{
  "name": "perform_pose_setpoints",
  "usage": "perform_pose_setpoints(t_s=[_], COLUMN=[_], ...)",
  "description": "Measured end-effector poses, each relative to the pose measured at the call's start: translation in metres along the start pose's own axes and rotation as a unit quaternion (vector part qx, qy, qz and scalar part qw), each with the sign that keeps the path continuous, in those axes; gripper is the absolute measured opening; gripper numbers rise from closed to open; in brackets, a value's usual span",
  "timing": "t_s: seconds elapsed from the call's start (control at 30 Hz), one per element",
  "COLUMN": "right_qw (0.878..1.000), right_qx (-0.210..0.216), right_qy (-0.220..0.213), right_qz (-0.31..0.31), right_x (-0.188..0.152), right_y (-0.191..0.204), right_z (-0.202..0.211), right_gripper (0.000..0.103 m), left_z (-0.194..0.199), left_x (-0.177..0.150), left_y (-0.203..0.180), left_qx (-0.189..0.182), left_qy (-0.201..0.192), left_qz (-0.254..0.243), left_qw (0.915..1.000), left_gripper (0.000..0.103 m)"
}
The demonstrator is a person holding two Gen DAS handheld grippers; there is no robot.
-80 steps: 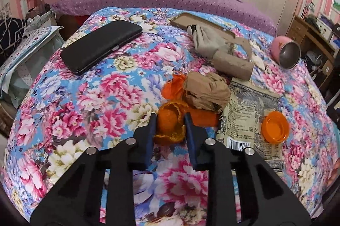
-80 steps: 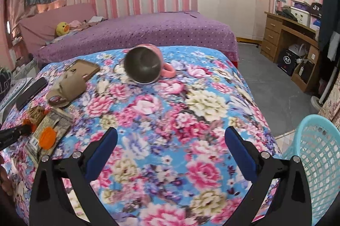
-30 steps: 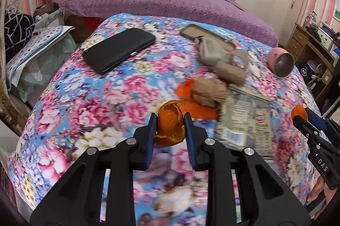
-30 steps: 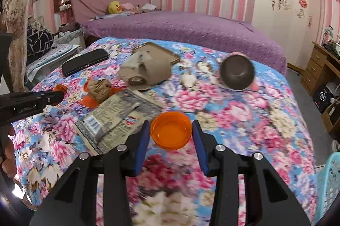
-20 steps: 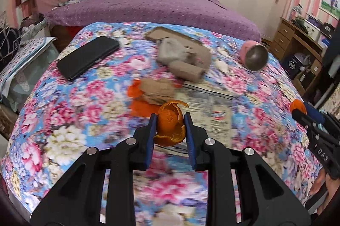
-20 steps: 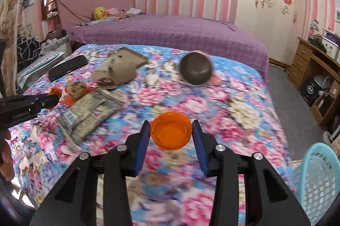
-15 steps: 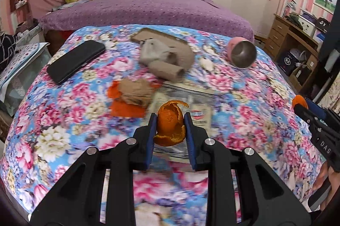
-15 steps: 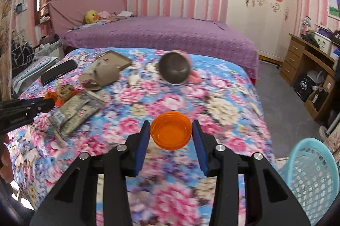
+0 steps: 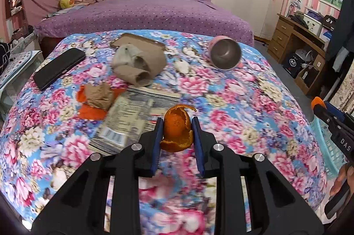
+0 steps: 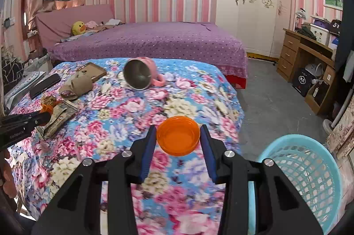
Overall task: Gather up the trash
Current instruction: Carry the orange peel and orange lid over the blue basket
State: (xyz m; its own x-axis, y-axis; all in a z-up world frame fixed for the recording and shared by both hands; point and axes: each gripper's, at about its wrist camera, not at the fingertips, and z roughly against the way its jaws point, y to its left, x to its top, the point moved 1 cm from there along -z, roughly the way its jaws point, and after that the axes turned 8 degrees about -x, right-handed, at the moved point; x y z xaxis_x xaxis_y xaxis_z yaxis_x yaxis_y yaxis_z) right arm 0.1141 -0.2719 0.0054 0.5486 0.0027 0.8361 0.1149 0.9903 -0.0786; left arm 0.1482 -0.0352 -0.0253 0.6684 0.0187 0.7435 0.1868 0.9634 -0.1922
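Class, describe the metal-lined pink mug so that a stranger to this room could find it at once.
Start at the flowered bedspread in front of the purple bed. Near its far edge lies the pink mug. It alone is tipped on its side, with its steel inside showing.

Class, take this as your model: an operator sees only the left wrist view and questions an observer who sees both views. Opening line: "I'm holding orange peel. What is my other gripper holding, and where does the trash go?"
Observer: The right gripper is shut on an orange lid, its hollow side facing the camera.
Operator: I only see a sliver of turquoise at my right edge. What is it?
Observer: A turquoise mesh basket standing on the floor beside the corner of the flowered table.
Operator: Is anything in it?
Observer: Its bottom is hidden behind the gripper, so I cannot tell.
Operator: Does the pink cup have a handle?
Observer: Yes, the pink cup lies on its side with a handle resting on the cloth.
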Motion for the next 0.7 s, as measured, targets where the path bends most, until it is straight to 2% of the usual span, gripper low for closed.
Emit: perform_pose_setpoints(t_s=[0.5, 0.7], right_qw=[0.998, 0.994], right_qx=[-0.052, -0.091], right_qy=[-0.011, -0.008], right_qz=[-0.043, -0.065], right_x=[-0.011, -0.024], right_y=[-0.098, -0.148], right_z=[0.018, 0.026], right_gripper=[0.04, 0.04], left_z=[0.001, -0.014], left_x=[0.006, -0.002], left_y=[-0.087, -0.142], left_qx=[-0.02, -0.053], left_qy=[-0.025, -0.017], left_qz=[-0.036, -0.056], left_qw=[0.9988, 0.9969], left_gripper=[0.025, 0.025])
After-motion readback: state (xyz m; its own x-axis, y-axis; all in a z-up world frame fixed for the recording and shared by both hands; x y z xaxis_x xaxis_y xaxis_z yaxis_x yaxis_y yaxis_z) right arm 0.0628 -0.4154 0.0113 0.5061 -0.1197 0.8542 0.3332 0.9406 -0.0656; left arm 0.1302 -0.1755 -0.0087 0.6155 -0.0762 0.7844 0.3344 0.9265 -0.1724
